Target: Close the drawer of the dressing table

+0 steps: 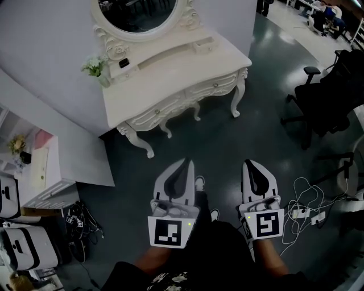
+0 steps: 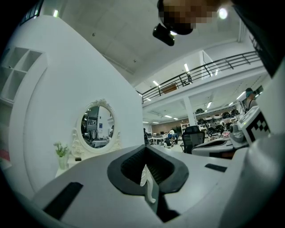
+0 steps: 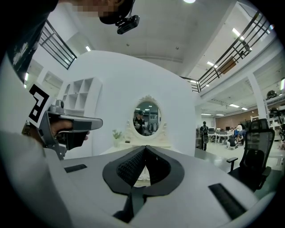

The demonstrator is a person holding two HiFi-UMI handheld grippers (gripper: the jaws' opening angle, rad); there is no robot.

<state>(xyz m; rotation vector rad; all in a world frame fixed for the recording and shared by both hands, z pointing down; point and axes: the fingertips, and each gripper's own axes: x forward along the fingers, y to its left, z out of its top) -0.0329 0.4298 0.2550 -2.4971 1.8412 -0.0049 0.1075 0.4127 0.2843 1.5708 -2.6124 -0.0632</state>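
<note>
The white carved dressing table (image 1: 170, 79) stands against the partition wall, with an oval mirror (image 1: 139, 14) above it. Its front drawers (image 1: 213, 86) have small knobs, and a small drawer box (image 1: 202, 45) sits on the top; from here I cannot tell which drawer stands out. My left gripper (image 1: 185, 163) and right gripper (image 1: 252, 163) hover side by side over the dark floor, well short of the table and pointing toward it. Both are shut and hold nothing. The table shows beyond the left gripper (image 2: 145, 149) and, with its mirror (image 3: 147, 116), beyond the right gripper (image 3: 145, 148).
A small plant in a vase (image 1: 95, 67) stands on the table's left corner. A black office chair (image 1: 324, 96) is at the right, and white cables (image 1: 307, 210) lie on the floor near my right gripper. A low white cabinet (image 1: 48, 176) stands at the left.
</note>
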